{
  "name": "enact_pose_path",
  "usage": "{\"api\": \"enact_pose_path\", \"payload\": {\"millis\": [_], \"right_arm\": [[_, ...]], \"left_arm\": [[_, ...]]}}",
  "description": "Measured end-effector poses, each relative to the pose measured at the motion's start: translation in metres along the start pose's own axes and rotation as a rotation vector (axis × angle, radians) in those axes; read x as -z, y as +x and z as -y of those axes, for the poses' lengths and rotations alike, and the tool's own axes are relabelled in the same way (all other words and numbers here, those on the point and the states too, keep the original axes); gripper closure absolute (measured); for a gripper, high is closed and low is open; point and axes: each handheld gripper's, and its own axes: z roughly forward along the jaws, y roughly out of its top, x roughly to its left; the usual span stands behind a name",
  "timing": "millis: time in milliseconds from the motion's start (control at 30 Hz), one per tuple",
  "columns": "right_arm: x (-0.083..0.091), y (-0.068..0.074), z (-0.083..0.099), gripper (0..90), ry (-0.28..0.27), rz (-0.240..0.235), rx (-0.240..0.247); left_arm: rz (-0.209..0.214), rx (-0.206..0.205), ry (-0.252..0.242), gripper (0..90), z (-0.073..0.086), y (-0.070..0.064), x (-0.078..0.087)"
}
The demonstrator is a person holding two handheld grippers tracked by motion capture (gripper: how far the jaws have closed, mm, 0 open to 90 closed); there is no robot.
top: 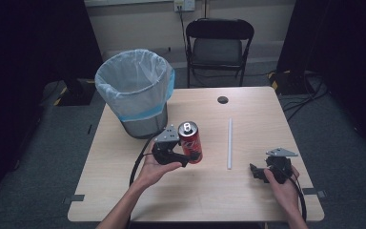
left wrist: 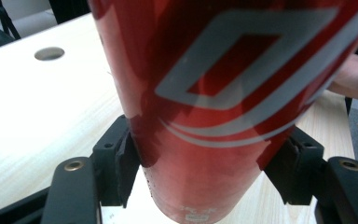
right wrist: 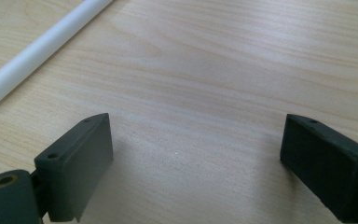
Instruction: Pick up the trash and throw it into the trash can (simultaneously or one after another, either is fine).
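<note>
Standing upright, red can (top: 190,141) clamped between left hand-held gripper (top: 185,157) jaws

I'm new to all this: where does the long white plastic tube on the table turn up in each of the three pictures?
High view: the long white plastic tube lies right of centre on the pale wooden table, between the red drink can and the right hand-held gripper.
Left gripper view: I can't find it there.
Right gripper view: its end is at the top left.
Shared landmark: the tabletop's wood grain.

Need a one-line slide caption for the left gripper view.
Left gripper closed on an upright red can standing on a light wooden table.
</note>
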Motion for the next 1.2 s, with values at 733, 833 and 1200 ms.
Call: {"api": "enact_pose_path", "payload": {"millis": [733,833,1200], "right_arm": [[0.000,0.000,0.000,8.5,0.000,0.000,0.000],[0.000,0.000,0.000,8.5,0.000,0.000,0.001],[0.000,0.000,0.000,8.5,0.000,0.000,0.000]], "left_arm": [[0.003,0.004,-0.052,34.1,-0.023,0.006,0.029],[-0.002,-0.004,-0.056,34.0,-0.026,0.006,0.032],[-0.014,0.029,-0.111,34.1,-0.036,0.017,0.052]]}}
